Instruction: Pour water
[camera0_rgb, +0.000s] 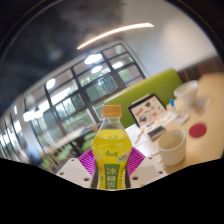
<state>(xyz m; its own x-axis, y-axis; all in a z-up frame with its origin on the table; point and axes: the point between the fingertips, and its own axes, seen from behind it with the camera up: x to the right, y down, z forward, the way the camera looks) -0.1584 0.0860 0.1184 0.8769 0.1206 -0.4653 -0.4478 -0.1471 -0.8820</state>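
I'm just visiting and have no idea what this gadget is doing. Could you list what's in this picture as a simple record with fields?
held item: bottle with yellow cap and yellow-green label, upright
fingers: gripper shut on the bottle, a purple pad pressing each side
nearby cup: white cup on the table, beyond the fingers, apart from the bottle
table: pale surface, seen tilted
other items: red round thing past the cup; a tablet-like screen standing further back
background: large windows, ceiling light strip
pouring: not yet started
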